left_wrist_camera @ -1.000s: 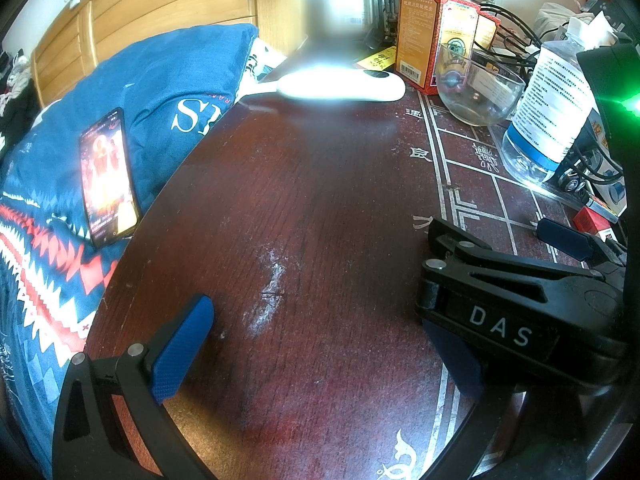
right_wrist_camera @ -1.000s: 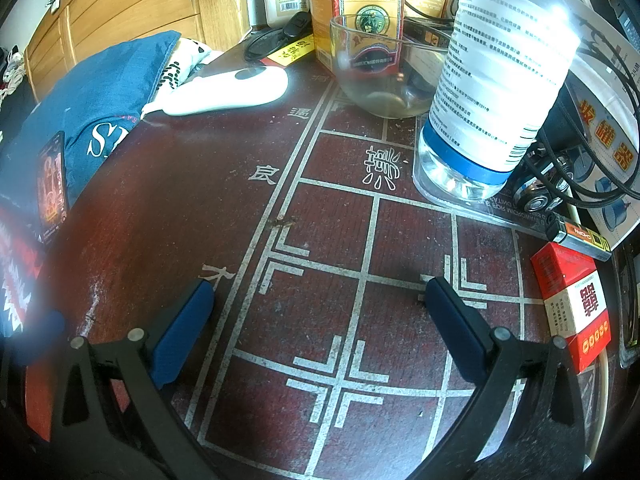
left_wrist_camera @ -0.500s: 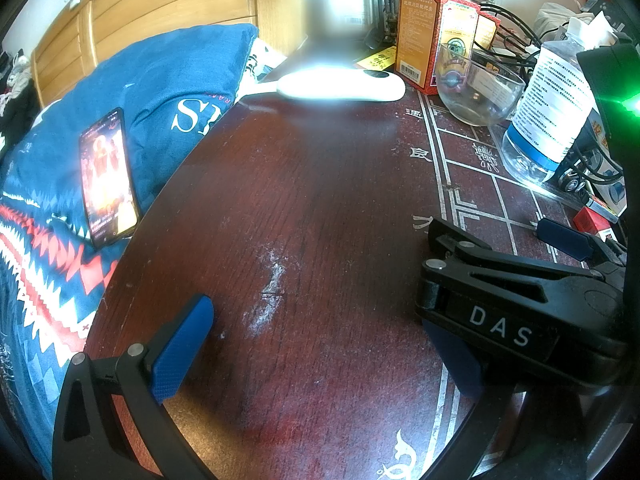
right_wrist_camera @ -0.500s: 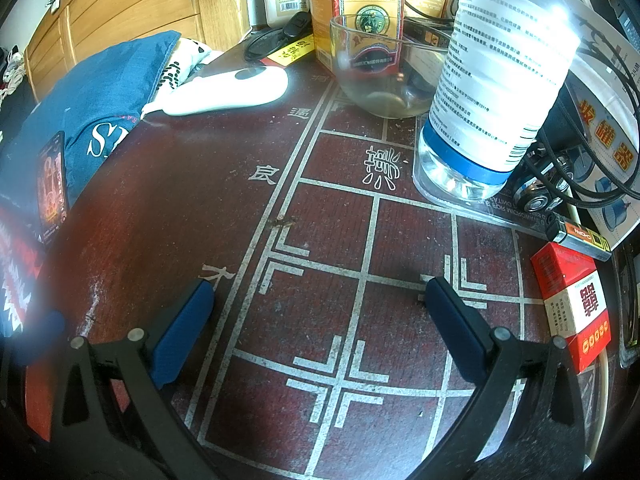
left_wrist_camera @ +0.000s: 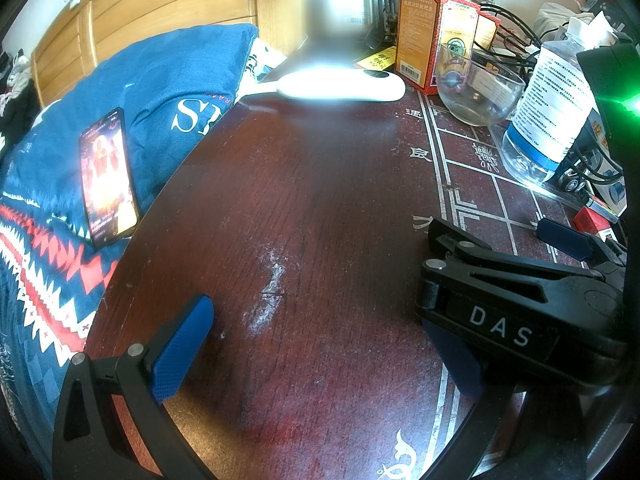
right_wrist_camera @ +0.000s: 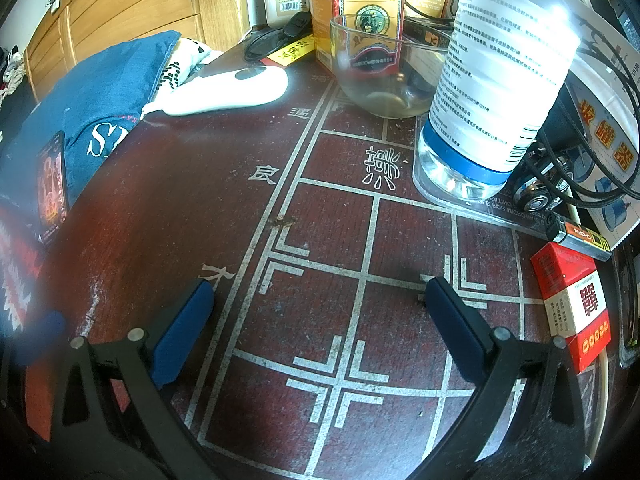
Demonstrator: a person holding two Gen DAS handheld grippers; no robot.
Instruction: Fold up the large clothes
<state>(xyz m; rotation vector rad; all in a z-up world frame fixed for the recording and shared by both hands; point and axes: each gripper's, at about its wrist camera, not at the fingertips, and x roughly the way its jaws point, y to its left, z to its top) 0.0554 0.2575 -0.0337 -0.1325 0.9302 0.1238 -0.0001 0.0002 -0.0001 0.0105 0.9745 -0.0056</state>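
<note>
The right hand-held gripper (right_wrist_camera: 316, 320) is hovering released over the dark red tabletop (right_wrist_camera: 224, 184), its blue-padded fingers spread wide with nothing between them, above a white-lined Chinese chess grid whose painted characters include 良. In the left wrist view the left hand-held gripper (left_wrist_camera: 320, 344) is likewise standing wide apart and empty over the bare wood grain, and the right tool's black body is crossing in front of its right finger, showing the white letters "DAS". The task's thing, a blue garment (left_wrist_camera: 160, 92) with large white letters "S" and part of another, plus a red-and-white zigzag pattern lower down, is lying off the tabletop's left edge, well apart from both grippers and touched by neither. A phone (left_wrist_camera: 106, 184) with a lit reddish screen is resting on the garment just beside that left edge. Along the far edge, a white oblong device (right_wrist_camera: 228, 90) is lying next to the garment's corner, and a red-and-gold carton (right_wrist_camera: 368, 12) is standing upright behind a clear glass bowl (right_wrist_camera: 380, 76), its label reading something like "CHUANBEI PIPA GAO". Toward the far right corner, a clear plastic bottle (right_wrist_camera: 500, 80) with a white printed label and blue band is standing on a transparent sheet; its small text is too fine to read. At the right edge, a red and white pack (right_wrist_camera: 572, 304) with a red Chinese character is lying near the right gripper's right finger, with a black lighter (right_wrist_camera: 580, 236) just beyond it.
</note>
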